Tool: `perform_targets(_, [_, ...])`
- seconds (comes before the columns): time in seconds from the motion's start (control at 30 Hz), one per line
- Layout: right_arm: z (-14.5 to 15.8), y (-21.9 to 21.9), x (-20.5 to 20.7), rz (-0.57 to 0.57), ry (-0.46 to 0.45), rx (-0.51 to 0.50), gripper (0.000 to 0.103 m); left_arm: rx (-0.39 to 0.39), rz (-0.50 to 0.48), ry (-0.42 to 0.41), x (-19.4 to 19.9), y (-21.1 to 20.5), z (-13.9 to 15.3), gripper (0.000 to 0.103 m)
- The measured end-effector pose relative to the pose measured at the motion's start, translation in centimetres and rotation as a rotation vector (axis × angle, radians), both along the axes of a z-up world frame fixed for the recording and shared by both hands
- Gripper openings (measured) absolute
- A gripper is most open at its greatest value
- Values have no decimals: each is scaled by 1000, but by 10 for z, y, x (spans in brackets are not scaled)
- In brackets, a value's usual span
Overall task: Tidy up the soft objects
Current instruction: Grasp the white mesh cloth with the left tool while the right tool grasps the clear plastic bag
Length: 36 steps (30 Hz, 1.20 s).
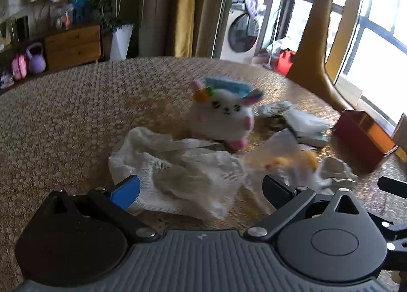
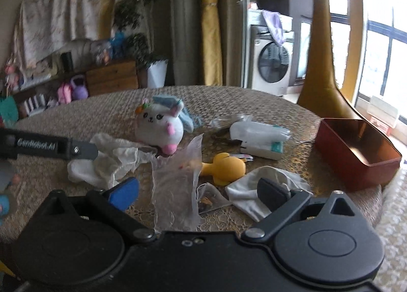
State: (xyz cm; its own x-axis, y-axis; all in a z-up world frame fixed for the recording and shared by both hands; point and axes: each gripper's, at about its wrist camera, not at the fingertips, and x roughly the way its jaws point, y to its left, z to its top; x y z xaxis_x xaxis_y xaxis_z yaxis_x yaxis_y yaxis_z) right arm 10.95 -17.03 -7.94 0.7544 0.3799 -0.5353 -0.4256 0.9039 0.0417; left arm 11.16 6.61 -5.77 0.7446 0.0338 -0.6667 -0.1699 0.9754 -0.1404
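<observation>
My left gripper (image 1: pixel 201 187) is spread wide w/ nothing in it, jaws either side of the crumpled white gauze cloth (image 1: pixel 175 167) on the round woven-pattern table (image 1: pixel 63 114). My right gripper (image 2: pixel 198 190) is also wide and empty, hovering over the clear crinkly plastic bag (image 2: pixel 175 190), w/ a folded white fabric piece (image 2: pixel 254 195) under its dark right pad. I reckon the cloth is my pick w/ the left. To do it well I'd drop lower, centre on the thickest bunch of folds rather than a loose edge, and close fully before lifting. The white round bunny plush w/ blue hat (image 1: pixel 223 114) sits just behind, so keep clear of it. The open rust-red rectangular box (image 2: pixel 356 149) is well to the right, prob the drop spot.
</observation>
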Motion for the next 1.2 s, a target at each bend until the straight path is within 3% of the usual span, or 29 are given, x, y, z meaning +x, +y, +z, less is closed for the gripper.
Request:
perform_targets(0.43, [-27,54,46,190,81,-191,97,-14,44,130,52,31,-39,103])
perform_targets(0.73, [-52,79,71,226,137,-253,96,-33,60,185,75,41,-67,103])
perform_targets(0.9, [-63,87,78,242,164,-272,88,-6,32,195,82,36,-73,103])
perform_targets(1.07, [-68,90,82,244,178,-274,78,69,10,197,84,25,-76,101])
perform_targets(1.1, [-68,90,82,244,177,-270,75,78,4,195,84,24,-77,100])
perform_targets(1.2, [-67,89,80,259,174,-262,66,119,-2,188,83,21,-77,82])
